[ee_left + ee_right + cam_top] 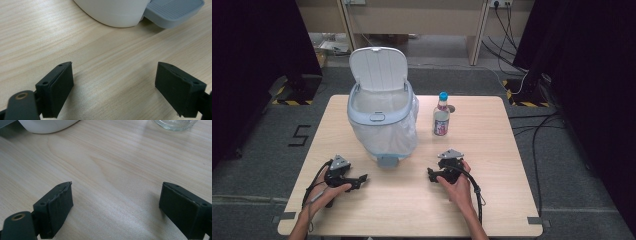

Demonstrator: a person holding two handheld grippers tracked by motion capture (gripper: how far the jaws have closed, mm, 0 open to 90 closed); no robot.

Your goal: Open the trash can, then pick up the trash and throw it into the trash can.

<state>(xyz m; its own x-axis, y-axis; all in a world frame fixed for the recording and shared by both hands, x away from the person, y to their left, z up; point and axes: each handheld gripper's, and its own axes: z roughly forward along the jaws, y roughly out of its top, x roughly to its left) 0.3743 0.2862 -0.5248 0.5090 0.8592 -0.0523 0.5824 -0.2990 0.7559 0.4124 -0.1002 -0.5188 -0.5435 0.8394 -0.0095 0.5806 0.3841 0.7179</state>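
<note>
While both tongs gape empty | bottle [441, 118] beyond right tongs [443, 174] | bin [382, 122] beyond left tongs [354, 181]

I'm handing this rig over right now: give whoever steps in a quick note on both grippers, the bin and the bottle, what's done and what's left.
Left gripper: open, empty, low over the table, in front of the bin's pedal.
Right gripper: open, empty, on the near side of the bottle.
Bin: lid up, bag liner fitted.
Bottle: upright, blue cap on, right of the bin.
Done: bin stands open. Left: probably grasp the bottle and drop it in the bin; nothing held yet.
</note>
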